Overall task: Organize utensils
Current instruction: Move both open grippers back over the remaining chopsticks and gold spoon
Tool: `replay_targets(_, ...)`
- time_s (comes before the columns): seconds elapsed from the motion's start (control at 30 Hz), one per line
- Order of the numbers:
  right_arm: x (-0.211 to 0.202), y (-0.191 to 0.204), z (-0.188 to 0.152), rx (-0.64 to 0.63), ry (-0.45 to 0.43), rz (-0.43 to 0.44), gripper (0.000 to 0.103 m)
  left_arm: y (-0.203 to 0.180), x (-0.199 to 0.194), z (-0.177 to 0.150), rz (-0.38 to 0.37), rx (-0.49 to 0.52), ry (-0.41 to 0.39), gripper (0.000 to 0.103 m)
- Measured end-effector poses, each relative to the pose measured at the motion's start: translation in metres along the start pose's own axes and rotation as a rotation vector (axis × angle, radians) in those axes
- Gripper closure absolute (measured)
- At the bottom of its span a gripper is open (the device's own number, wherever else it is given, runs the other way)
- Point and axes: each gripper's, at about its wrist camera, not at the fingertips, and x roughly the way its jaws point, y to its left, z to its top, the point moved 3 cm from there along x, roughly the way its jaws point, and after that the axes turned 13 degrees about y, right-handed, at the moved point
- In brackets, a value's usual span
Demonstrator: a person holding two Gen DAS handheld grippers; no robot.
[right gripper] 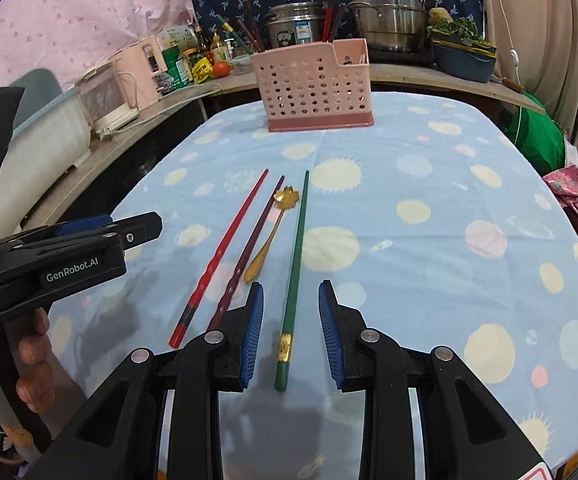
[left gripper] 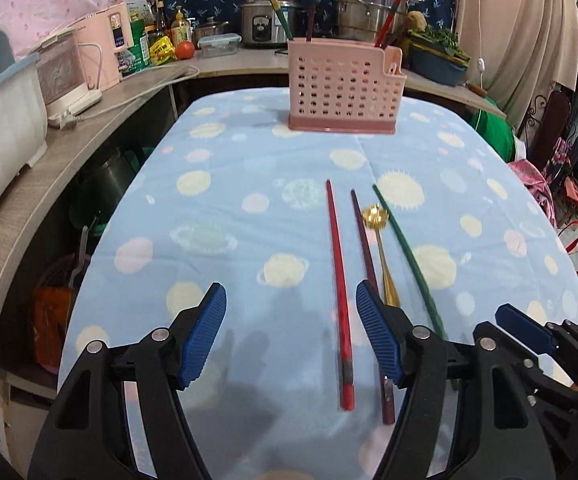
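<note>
A red chopstick [left gripper: 339,300], a dark maroon chopstick [left gripper: 365,248], a gold spoon [left gripper: 381,248] and a green chopstick [left gripper: 407,256] lie side by side on the blue spotted tablecloth [left gripper: 229,184]. A pink perforated utensil holder [left gripper: 341,86] stands at the far end with several chopsticks in it. My left gripper [left gripper: 291,332] is open, its jaws wide apart, the red chopstick lying near its right finger. My right gripper [right gripper: 291,332] is open above the green chopstick [right gripper: 295,264], which lies between its fingers. The holder [right gripper: 315,88], red chopstick [right gripper: 225,248], maroon chopstick [right gripper: 249,252] and spoon [right gripper: 273,232] show there too.
A curved wooden counter [left gripper: 101,120] wraps the table's left and back, with a pink appliance [left gripper: 101,48], bottles, a tomato, a rice cooker [left gripper: 269,16], a steel steamer pot [left gripper: 369,0] and a blue tub of greens [left gripper: 437,60]. Clothes hang at the right.
</note>
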Motion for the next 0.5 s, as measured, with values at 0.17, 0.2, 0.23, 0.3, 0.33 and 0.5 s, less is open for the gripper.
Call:
replay_targets(0.17, 0.014, -0.001, -0.013, 0.02, 0.038, 0.012, 0.075, -0.002, 0.007, -0.018, -0.005, 0.004, 0.031, 0.039)
replay_targets(0.2, 0.016, -0.002, -0.015, 0.021, 0.042, 0.011, 0.075, -0.002, 0.009, -0.021, -0.008, 0.003, 0.039, 0.039)
replay_targets(0.23, 0.018, -0.002, -0.017, 0.022, 0.047, 0.011, 0.075, -0.003, 0.011, -0.023, -0.009, 0.001, 0.044, 0.039)
replay_targets(0.3, 0.022, -0.002, -0.02, 0.024, 0.053, 0.011, 0.075, -0.005, 0.014, -0.028, -0.015, 0.003, 0.056, 0.039)
replay_targets(0.33, 0.023, -0.002, -0.021, 0.025, 0.056, 0.011, 0.075, -0.006, 0.015, -0.029, -0.015, 0.005, 0.059, 0.039)
replay_targets(0.5, 0.03, -0.002, -0.025, 0.019, 0.063, -0.002, 0.079, -0.011, 0.022, -0.037, -0.025, 0.019, 0.077, 0.039)
